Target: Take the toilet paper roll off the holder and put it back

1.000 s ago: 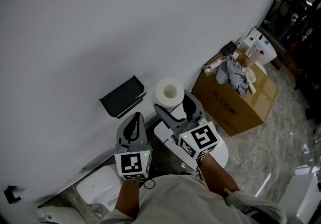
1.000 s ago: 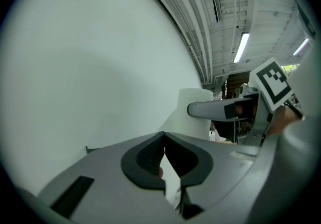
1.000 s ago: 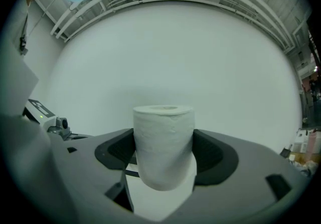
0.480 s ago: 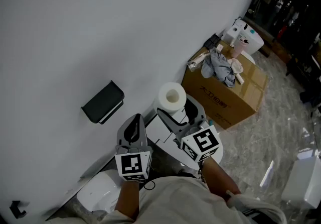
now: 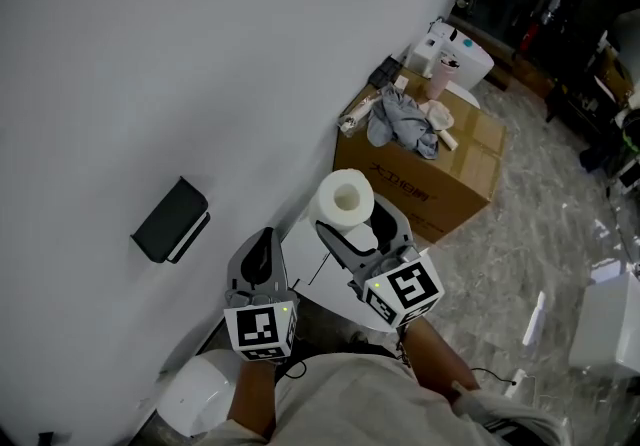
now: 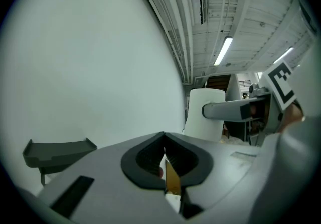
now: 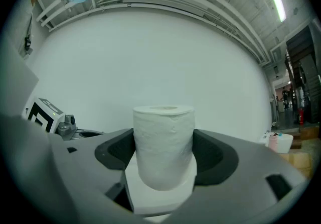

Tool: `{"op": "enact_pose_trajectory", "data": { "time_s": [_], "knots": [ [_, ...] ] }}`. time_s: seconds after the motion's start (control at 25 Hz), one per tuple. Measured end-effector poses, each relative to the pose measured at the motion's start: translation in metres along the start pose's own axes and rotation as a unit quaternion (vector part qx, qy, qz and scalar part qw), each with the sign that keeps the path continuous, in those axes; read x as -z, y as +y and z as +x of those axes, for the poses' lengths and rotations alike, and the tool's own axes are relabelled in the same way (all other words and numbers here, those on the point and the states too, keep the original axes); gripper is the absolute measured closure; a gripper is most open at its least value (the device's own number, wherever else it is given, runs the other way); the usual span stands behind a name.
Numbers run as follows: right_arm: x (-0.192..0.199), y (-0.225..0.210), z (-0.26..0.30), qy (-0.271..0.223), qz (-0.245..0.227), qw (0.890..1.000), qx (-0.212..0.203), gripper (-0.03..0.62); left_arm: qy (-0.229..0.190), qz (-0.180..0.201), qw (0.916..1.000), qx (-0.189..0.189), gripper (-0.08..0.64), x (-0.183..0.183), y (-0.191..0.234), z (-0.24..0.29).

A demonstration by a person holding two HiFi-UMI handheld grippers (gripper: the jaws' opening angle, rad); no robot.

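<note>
One toilet paper roll is pinched upright by the fingers of the right gripper; those of the left gripper are pressed together. Its core should be aligned with the holder.

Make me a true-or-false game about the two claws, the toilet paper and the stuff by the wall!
1. The right claw is shut on the toilet paper roll. True.
2. The left claw is wide open. False: its jaws are pressed together with nothing between them.
3. The roll sits on the black holder. False: the holder on the wall carries no roll; the roll stands upright in the right claw, apart from the holder.
4. A grey cloth lies on top of the cardboard box. True.
</note>
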State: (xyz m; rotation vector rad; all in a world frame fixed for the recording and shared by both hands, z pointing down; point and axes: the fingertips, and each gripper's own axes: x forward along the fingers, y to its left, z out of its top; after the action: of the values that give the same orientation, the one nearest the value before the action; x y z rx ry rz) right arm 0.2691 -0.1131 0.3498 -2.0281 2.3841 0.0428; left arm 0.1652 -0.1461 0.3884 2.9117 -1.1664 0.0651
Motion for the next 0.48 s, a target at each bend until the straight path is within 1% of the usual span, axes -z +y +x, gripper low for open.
{"op": "enact_pose_trajectory", "data": {
  "time_s": [0.28,0.4,0.48],
  "knots": [
    [-0.002,-0.03,-0.036,-0.001,-0.002,0.999,0.042,0.262,-0.006,0.002,0.9993,0.036,0.551,-0.006,-0.037,0.011],
    [-0.005,-0.035,-0.045,-0.004,-0.003,0.999,0.051,0.262,-0.008,0.004,0.9987,0.05,0.551,-0.007,-0.051,0.013],
    [-0.005,-0.036,-0.049,-0.006,-0.002,0.999,0.053,0.262,-0.007,0.007,0.9986,0.052,0.551,-0.007,-0.055,0.012]
  ]
}}
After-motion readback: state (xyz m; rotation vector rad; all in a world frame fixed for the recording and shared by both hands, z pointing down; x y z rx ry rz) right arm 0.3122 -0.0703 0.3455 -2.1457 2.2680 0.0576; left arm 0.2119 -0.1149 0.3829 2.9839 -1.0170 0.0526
